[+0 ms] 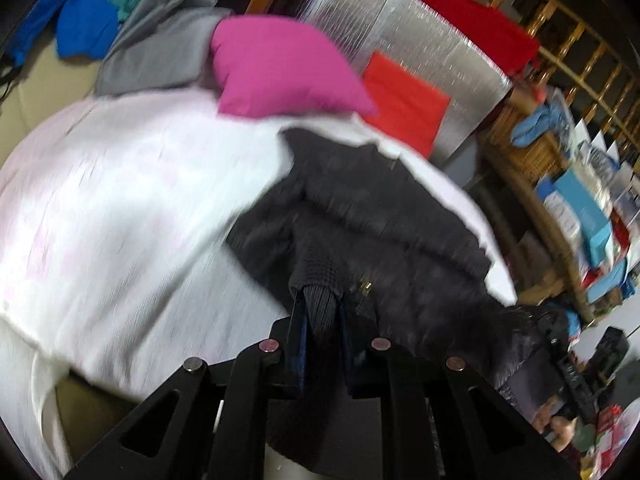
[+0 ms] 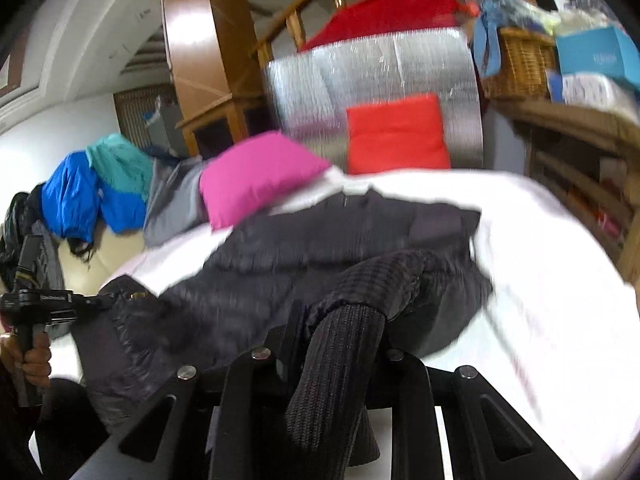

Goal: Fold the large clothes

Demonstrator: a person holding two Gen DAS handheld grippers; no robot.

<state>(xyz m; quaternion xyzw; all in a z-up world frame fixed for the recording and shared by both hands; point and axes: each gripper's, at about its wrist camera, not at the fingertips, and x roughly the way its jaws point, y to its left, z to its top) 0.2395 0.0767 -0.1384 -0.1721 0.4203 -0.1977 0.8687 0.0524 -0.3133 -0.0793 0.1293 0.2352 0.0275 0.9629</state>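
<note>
The dark jacket [image 1: 360, 216] lay spread on the white sheet [image 1: 120, 200] just ahead of both claws, its near end gathered up toward them. The left gripper [image 1: 322, 312] was nearly closed, pinching a ribbed knit cuff [image 1: 320, 304] between its jaws; the right gripper [image 2: 340, 332] was clamped tight on the other ribbed cuff [image 2: 336, 360], the sleeve humped up just beyond it. A matched hold — one cuff each — probably so the sleeves could be lifted together and laid over the body in one fold. Beyond the jacket sat a pink cushion [image 1: 280, 68] and a red cushion [image 1: 404, 100] against a silver panel [image 1: 420, 40] — well clear. Off to the left claw's far left, other clothes [image 1: 100, 16] waited in a heap.
</note>
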